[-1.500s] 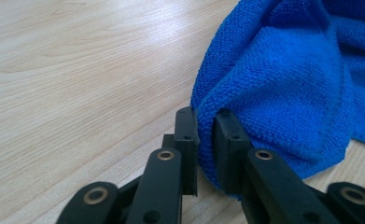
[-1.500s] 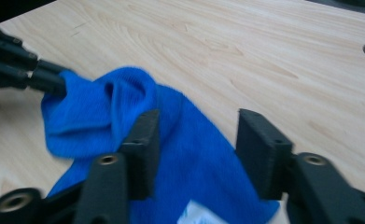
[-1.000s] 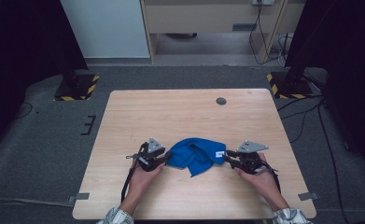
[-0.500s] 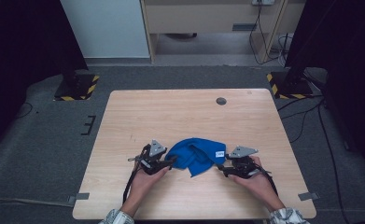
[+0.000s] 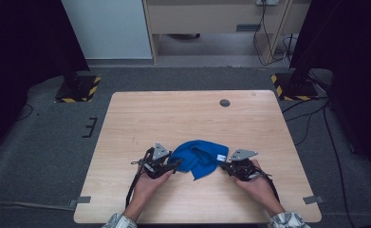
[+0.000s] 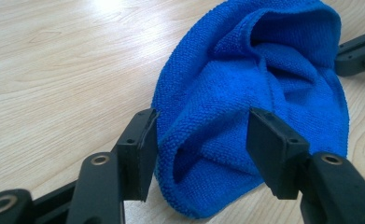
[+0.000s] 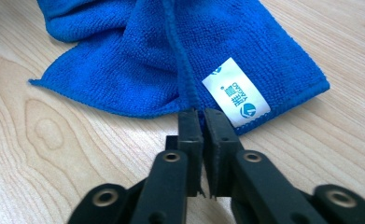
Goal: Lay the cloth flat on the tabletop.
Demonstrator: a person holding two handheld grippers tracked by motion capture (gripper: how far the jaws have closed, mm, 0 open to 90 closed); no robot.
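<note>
Cloth (image 5: 198,158), blue and crumpled, lay on the table (image 5: 183,114) near its front edge, between both grippers. Its underside folds were hidden; the white label (image 7: 235,92) at the hem carried print too small to read. Right gripper (image 7: 202,116) had just been closing, and its jaws were pinched tight on the cloth's hem beside the label. Left gripper (image 6: 201,135) stood part open, a fold of cloth between the pads (image 6: 145,140), left pad just beside the fabric, contact unclear. Versus a second earlier, the right hand (image 5: 254,183) sat slightly nearer the front edge, cloth bunched much the same. Dark round hole (image 5: 225,102) sat well beyond the cloth, nothing blocking it.
</note>
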